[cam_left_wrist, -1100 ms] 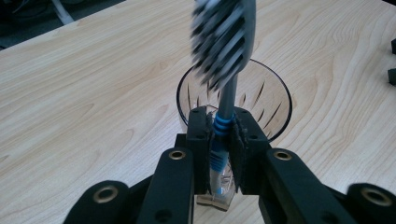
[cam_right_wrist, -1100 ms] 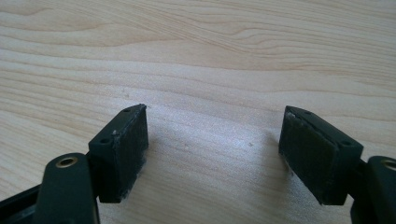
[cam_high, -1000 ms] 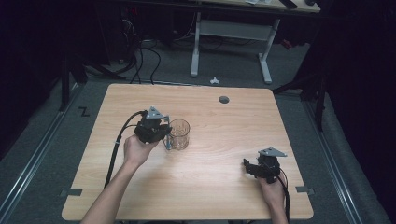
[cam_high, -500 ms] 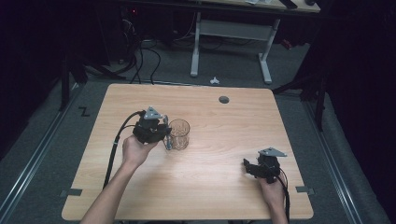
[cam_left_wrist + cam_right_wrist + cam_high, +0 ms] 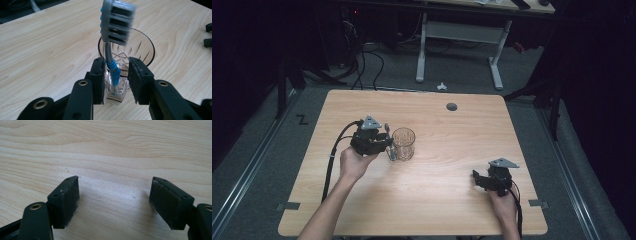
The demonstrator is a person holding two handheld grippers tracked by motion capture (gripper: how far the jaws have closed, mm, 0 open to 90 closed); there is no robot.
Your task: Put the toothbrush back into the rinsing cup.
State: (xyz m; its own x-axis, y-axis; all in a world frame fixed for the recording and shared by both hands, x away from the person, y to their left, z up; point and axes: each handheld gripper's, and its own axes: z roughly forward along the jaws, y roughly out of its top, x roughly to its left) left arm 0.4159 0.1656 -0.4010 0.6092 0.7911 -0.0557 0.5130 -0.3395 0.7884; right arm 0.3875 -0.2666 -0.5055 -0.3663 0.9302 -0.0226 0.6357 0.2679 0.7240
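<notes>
A toothbrush point(image 5: 117, 22) with a grey and blue neck and dark bristles stands upright, head up, and my left gripper point(image 5: 116, 67) is shut on its clear handle. Just behind it stands a cut-glass tumbler point(image 5: 147, 53), nothing visible inside. From above, the left gripper point(image 5: 388, 145) sits left of centre with the toothbrush point(image 5: 387, 131) right beside the tumbler point(image 5: 404, 144). My right gripper point(image 5: 477, 179) rests low at the front right, open, with bare wood between its jaws point(image 5: 113, 195).
The wooden table point(image 5: 452, 135) has a round dark grommet hole point(image 5: 452, 106) near its far edge. The left gripper's cable point(image 5: 332, 160) trails back along the forearm. A white desk frame point(image 5: 457, 35) and a small white object point(image 5: 441, 86) are on the floor beyond.
The left gripper with the toothbrush has drifted very slightly left and toward the person. The right gripper and the tumbler have stayed put.
</notes>
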